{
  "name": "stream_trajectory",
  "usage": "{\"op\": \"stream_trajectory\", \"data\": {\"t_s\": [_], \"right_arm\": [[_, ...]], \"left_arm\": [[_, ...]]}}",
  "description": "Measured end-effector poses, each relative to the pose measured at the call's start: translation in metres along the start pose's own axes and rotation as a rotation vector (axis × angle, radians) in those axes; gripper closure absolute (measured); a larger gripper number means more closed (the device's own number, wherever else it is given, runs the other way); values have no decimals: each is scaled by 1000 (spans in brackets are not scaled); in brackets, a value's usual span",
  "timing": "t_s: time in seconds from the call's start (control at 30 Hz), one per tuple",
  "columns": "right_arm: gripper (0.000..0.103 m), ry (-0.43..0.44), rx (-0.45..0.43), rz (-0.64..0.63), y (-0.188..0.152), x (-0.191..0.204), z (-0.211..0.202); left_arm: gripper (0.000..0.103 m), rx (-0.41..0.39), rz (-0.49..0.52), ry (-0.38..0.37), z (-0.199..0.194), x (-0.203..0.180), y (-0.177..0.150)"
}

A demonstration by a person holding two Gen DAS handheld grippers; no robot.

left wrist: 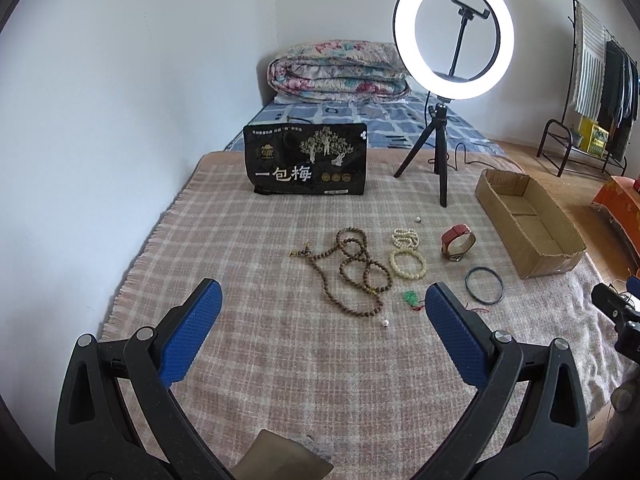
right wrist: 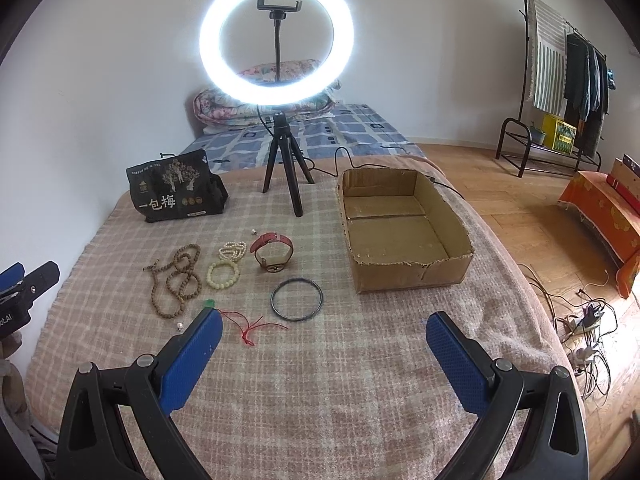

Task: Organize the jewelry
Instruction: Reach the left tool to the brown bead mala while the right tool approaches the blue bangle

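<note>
Jewelry lies on the plaid blanket: a long brown bead necklace, a cream bead bracelet, a white pearl bracelet, a red-strap watch, a dark bangle, and a green pendant on red cord. An open, empty cardboard box sits to the right. My left gripper and right gripper are open and empty, hovering short of the jewelry.
A lit ring light on a tripod and a black snack bag stand behind the jewelry. Two small loose beads lie on the blanket. A folded quilt, clothes rack and floor cables surround the bed.
</note>
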State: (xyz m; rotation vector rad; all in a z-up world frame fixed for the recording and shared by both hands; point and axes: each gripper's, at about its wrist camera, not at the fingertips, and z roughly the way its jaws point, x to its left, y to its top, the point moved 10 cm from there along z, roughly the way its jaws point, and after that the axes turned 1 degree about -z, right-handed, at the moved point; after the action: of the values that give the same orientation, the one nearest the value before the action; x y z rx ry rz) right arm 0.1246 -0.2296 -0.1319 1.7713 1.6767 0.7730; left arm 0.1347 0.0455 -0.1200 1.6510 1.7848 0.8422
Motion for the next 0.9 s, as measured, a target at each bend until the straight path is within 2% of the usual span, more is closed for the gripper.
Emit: {"op": "stream_trajectory", "data": {"t_s": [0.13, 0.37, 0.53, 0.67, 0.73, 0.9], "right_arm": [[0, -24, 17, -10, -2, -2, 10], [0, -41, 25, -36, 0, -11, 25], [0, -32, -36, -69, 18, -18, 36], [0, -48, -35, -114, 35, -20, 53], [0, -27, -18, -110, 40, -19, 64], [0, 63, 68, -114, 31, -6, 97]], "left_arm": [[0, 64, -18, 11, 20, 12, -9], [0, 178, -66, -35, 53, 35, -18], [0, 192, -101, -75, 67, 51, -14], [0, 222, -132, -126, 81, 49, -4], [0, 245, -146, -152, 92, 46, 0], [1, 293, -153, -146, 127, 42, 2]]}}
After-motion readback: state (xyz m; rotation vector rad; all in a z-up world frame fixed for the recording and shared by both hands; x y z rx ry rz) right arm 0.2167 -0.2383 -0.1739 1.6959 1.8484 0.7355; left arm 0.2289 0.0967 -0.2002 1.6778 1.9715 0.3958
